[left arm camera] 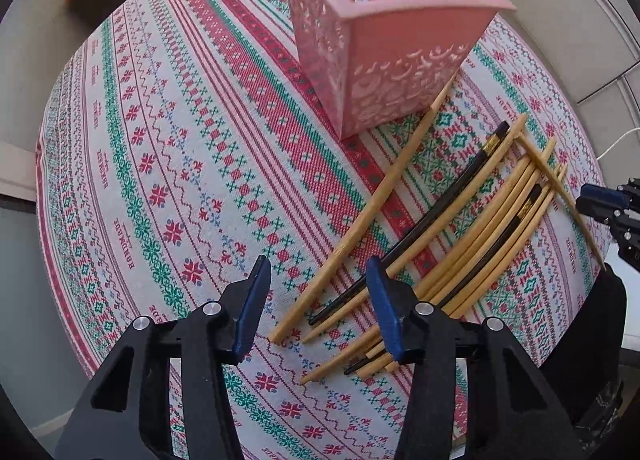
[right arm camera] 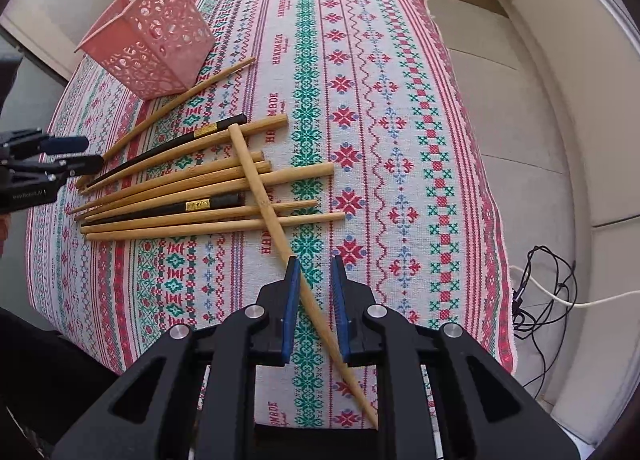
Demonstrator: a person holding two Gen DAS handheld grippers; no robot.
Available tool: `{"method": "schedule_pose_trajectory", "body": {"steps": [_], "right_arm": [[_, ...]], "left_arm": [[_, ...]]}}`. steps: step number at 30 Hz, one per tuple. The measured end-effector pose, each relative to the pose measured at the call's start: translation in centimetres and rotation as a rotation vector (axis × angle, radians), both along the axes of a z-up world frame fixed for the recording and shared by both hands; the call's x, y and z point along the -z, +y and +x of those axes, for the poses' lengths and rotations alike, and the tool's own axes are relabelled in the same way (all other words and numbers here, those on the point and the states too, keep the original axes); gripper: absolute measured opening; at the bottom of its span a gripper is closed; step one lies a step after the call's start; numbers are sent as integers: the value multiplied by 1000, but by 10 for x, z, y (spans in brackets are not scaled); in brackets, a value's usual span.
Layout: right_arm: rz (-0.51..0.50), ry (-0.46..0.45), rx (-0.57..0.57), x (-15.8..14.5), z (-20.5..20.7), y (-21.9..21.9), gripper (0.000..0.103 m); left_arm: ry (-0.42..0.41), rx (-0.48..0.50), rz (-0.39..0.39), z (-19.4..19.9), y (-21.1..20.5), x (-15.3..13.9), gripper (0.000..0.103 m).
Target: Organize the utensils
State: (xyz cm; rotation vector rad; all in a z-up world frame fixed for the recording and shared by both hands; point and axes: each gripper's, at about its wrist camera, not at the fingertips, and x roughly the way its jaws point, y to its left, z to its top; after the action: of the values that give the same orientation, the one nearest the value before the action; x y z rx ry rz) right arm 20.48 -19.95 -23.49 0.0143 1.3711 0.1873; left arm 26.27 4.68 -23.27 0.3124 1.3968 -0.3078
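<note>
Lying across a woven cloth [right arm camera: 400, 108] patterned in red, green and white bands, a fan of slender bamboo chopsticks [right arm camera: 208, 180] mixes with two glossy black chopsticks [right arm camera: 168, 148] on the counter. A pink plastic basket [left arm camera: 384, 44] with lace-like cutouts stands just beyond them. The right gripper [right arm camera: 316, 272], jaws narrow, straddles one tapered bamboo chopstick [right arm camera: 260, 196] laid crosswise over the pile; whether its blue pads press it cannot be told. The left gripper [left arm camera: 318, 272] hangs half open over the thin tips, holding nothing.
</note>
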Motion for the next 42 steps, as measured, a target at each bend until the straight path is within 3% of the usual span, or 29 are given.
{"method": "schedule_pose_trajectory", "body": {"steps": [8, 13, 16, 20, 25, 31, 33, 37, 42], "right_arm": [[-17, 22, -57, 13, 1, 23, 17], [-29, 7, -49, 17, -1, 33, 15], [1, -12, -31, 14, -5, 28, 15], [26, -85, 6, -8, -17, 12, 15], [58, -176, 74, -42, -43, -8, 15], [162, -336, 167, -90, -60, -22, 8], [182, -385, 177, -104, -61, -23, 8], [179, -417, 179, -119, -60, -19, 8], [266, -358, 232, -103, -54, -25, 8]], "left_arm": [[15, -3, 25, -16, 29, 12, 45], [29, 50, -16, -26, 39, 17, 18], [-4, 78, -19, -38, 36, 15, 16], [-43, 141, -64, -56, 29, -20, 13], [-172, 188, -125, -86, 28, -68, 9], [-314, 168, -239, -86, 19, -120, 9], [-287, 136, -253, -76, 18, -113, 12], [-143, 7, -110, -39, 28, -56, 15], [-88, 38, -74, -26, 15, -28, 20]]}}
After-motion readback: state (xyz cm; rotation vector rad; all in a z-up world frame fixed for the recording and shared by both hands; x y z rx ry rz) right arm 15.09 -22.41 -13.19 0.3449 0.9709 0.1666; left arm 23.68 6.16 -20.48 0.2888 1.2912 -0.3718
